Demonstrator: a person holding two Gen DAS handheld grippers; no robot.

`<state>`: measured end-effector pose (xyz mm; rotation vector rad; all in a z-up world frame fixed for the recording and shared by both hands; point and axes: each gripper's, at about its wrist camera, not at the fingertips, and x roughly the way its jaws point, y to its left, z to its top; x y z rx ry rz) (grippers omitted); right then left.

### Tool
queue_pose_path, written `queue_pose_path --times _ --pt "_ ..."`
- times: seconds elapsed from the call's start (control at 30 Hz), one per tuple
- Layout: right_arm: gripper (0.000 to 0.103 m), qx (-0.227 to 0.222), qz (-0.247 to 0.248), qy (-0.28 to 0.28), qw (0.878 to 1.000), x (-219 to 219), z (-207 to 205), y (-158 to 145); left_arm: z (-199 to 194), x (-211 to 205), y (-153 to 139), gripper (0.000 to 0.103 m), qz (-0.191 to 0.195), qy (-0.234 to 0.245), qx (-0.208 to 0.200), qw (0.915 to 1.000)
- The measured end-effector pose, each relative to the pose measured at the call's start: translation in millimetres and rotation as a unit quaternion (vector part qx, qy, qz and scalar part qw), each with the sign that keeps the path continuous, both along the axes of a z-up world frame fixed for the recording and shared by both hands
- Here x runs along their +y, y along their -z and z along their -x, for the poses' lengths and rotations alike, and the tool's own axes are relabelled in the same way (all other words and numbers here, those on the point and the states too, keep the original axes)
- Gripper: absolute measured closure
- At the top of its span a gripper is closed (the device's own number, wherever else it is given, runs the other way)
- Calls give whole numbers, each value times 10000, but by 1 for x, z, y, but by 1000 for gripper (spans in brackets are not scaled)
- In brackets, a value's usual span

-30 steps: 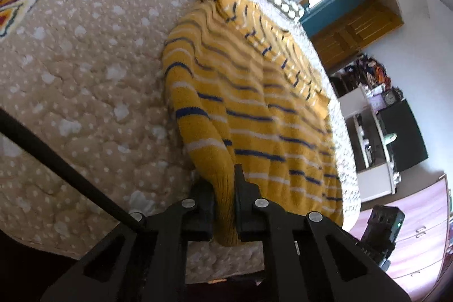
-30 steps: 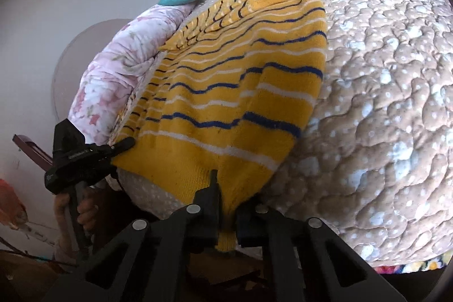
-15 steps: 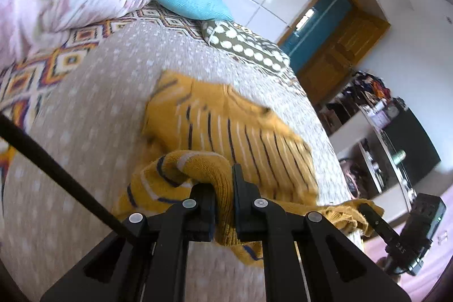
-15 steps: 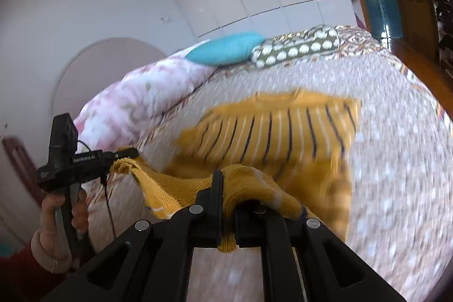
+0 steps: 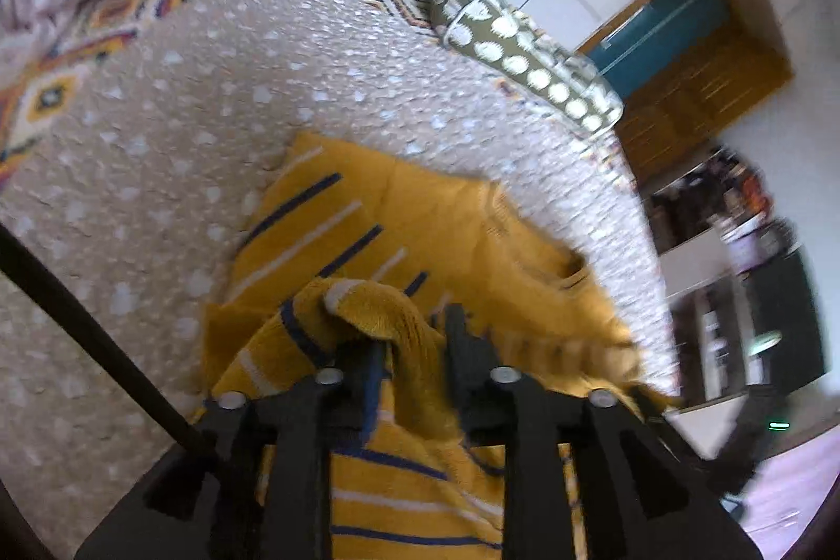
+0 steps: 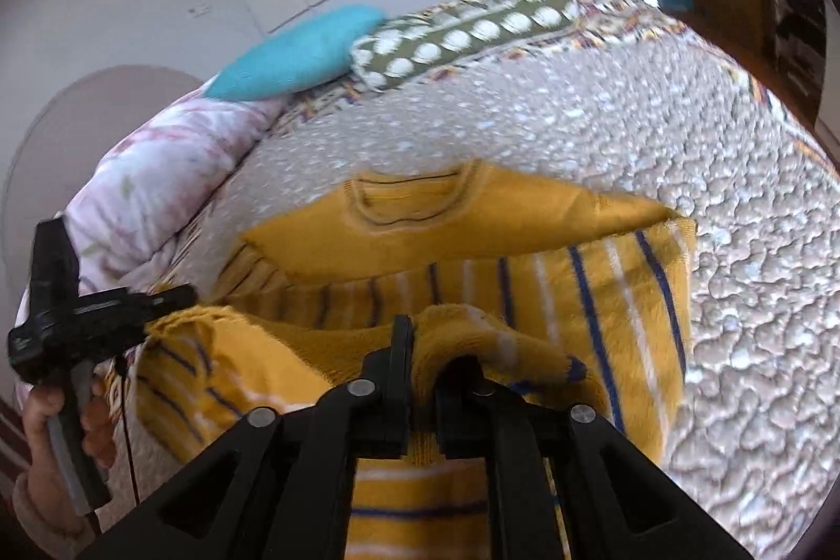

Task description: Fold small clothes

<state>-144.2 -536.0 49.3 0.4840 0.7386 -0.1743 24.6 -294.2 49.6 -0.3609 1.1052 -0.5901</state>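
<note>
Both the left gripper [image 5: 415, 350] and right gripper [image 6: 422, 363] pinch the hem of the yellow striped sweater [image 6: 472, 234] above the bed [image 6: 709, 150]; uneven release could leave the fold crooked

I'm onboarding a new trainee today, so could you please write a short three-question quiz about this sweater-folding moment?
1. True or false: both the left tongs and the right tongs are shut on the yellow striped sweater.
2. Multiple choice: in the right wrist view, the sweater's neckline lies A) toward the pillows, B) under the right tongs, C) off the bed.
3. Fill in: the teal pillow lies beside a green pillow patterned with white ____.

Key: 1 true; 2 A; 3 dots.
</note>
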Motion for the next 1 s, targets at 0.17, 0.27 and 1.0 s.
queue_pose_path --times 0.17,0.27,1.0 --pt "91 194 -210 289 9992 -26 -30 17 -12 11 -3 67 635 -60 315 9975" --pt "78 216 -455 394 9979 -34 -43 23 -7 21 -10 50 856 -123 278 9959" --pt "65 358 857 -134 9956 11 68 3 129 86 15 28 -2111 32 -1355 9680"
